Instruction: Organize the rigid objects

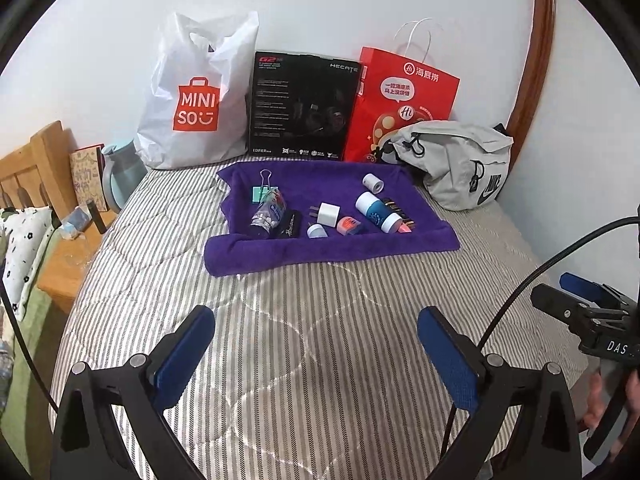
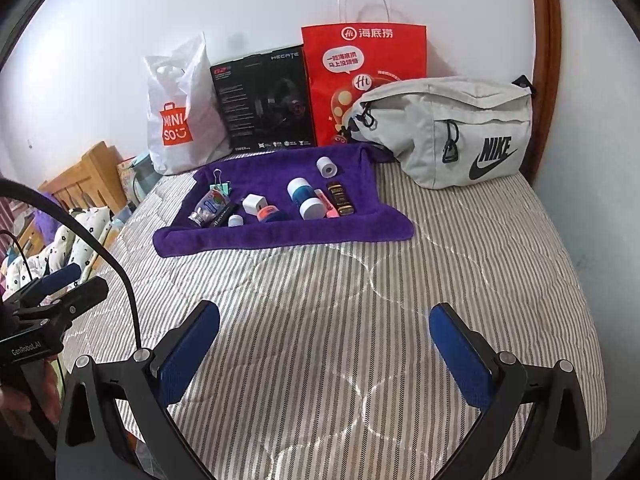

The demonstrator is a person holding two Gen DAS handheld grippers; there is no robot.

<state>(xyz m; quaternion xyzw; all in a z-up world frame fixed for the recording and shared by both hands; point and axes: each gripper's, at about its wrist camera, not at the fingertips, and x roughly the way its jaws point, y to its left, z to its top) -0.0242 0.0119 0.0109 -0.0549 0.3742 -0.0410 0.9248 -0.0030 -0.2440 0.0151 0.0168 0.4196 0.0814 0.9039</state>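
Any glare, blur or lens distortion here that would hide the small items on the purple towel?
Left wrist view: strong fisheye bending at the edges, soft glare on the striped quilt, purple towel items sharp. Right wrist view: same distortion, dark corner vignette, quilt sheen, items readable but small.

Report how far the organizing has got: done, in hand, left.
Done: nothing visibly. The small items, such as the white charger, binder clip and blue-and-white bottle, lie scattered on the purple towel. In hand: nothing; the left tongs and right tongs hover open over the striped bedcover. Left: all the sorting.
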